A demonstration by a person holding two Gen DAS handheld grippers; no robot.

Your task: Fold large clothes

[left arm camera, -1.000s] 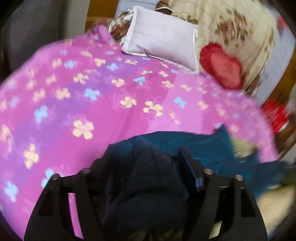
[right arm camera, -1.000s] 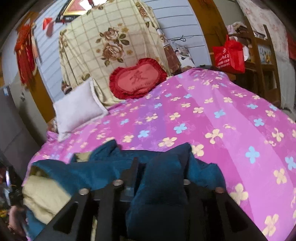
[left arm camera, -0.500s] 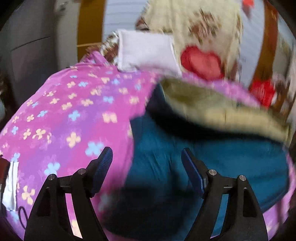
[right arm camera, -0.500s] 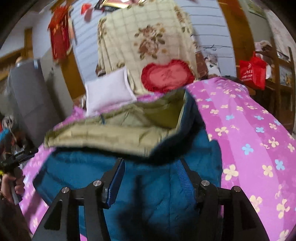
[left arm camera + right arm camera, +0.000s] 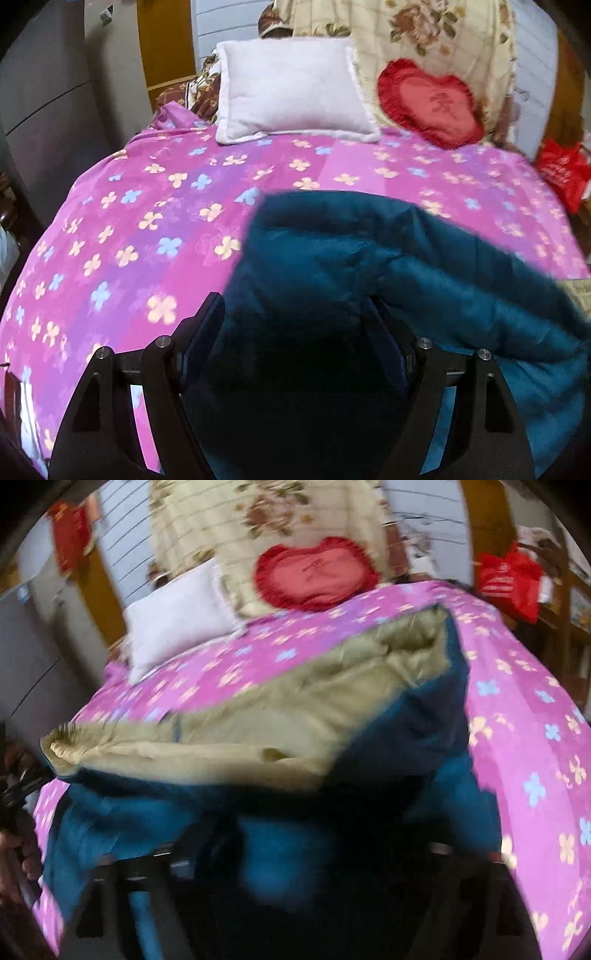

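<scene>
A padded dark-blue jacket [image 5: 369, 258] lies on the pink flowered bedcover [image 5: 147, 206], spreading from the near edge to the right. My left gripper [image 5: 293, 328] is shut on a thick, shadowed fold that fills the gap between its fingers. In the blurred right wrist view the jacket [image 5: 406, 738] lies with its olive lining [image 5: 277, 709] turned up on top. The jaws of my right gripper [image 5: 295, 856] are opening and stand wide; blue cloth lies between them and hides the fingertips.
A white pillow [image 5: 291, 85] and a red heart cushion [image 5: 432, 103] lean at the head of the bed. A red bag [image 5: 561, 170] hangs past the right side. Grey cabinets [image 5: 37, 110] stand left. A person's hand [image 5: 14, 849] shows at the left edge.
The jacket went from a bunch at the near edge to spread out over the bed, lining up. The right jaws went from clamped on a fold to wide apart. Both views swung sideways.
</scene>
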